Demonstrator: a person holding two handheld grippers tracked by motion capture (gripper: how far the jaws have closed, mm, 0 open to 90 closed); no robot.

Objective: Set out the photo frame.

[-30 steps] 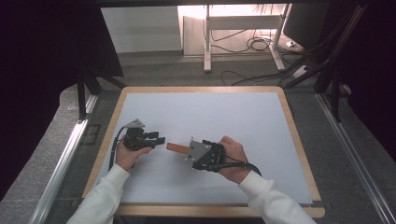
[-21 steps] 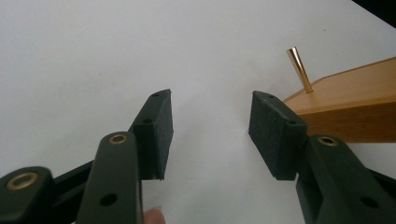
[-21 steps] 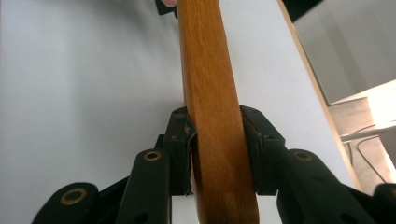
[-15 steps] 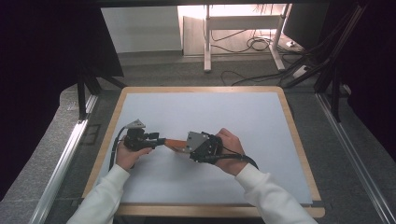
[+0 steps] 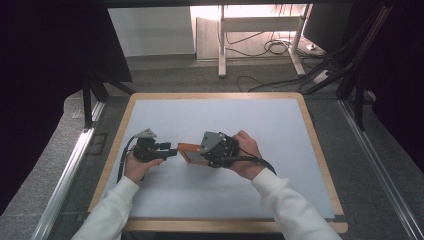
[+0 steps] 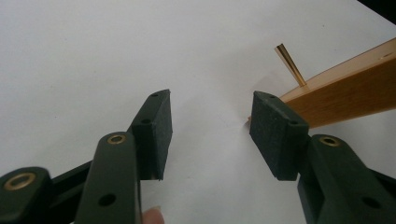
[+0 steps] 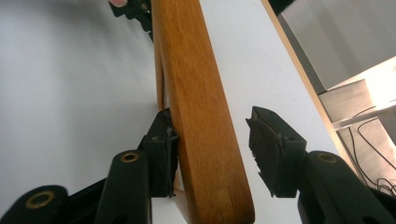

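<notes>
White table [image 5: 280, 130] with wooden rim; cables [image 5: 260, 47] seemingly on floor behind.

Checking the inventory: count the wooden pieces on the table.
1. A single wooden piece lies mid-table between the two hands; in the right gripper view it sits between that claw's open jaws. Anything under the hands would be hidden.
</notes>
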